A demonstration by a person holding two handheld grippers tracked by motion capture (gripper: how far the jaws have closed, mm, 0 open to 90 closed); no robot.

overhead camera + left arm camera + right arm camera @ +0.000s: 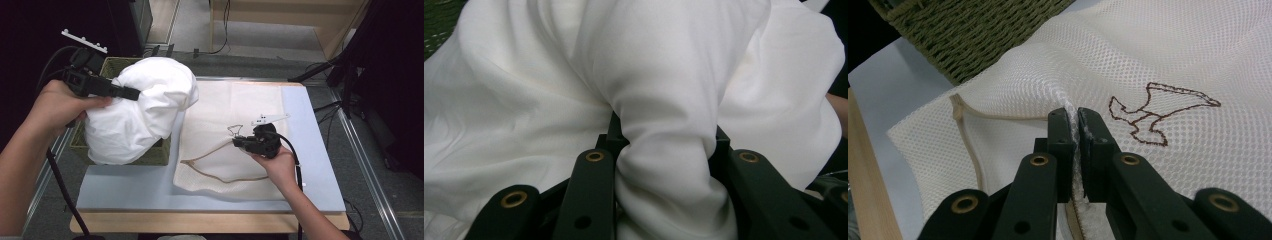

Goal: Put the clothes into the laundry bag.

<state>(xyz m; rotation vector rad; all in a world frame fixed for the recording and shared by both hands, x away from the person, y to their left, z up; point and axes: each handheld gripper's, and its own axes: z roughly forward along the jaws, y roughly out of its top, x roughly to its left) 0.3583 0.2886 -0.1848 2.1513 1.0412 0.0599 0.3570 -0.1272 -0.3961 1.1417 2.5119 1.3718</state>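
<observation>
- Above the green woven basket [150, 156], at the table's left, a bulky white soft cloth bundle [137, 107] is held; a thick fold is clamped in the left gripper [664, 150].
- Beside it, the cream mesh laundry bag [235, 107] is pinched at its opening by the right gripper [1074, 122].
- Cloth is judged light, limp and slippery; gathered folds are best gripped.

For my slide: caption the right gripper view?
Hand-held gripper pinching a mesh laundry bag beside an embroidered bird.

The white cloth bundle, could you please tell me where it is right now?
In the high view the white cloth bundle is at the left, clamped in the left gripper above the green woven basket, beside the mesh bag.
</observation>
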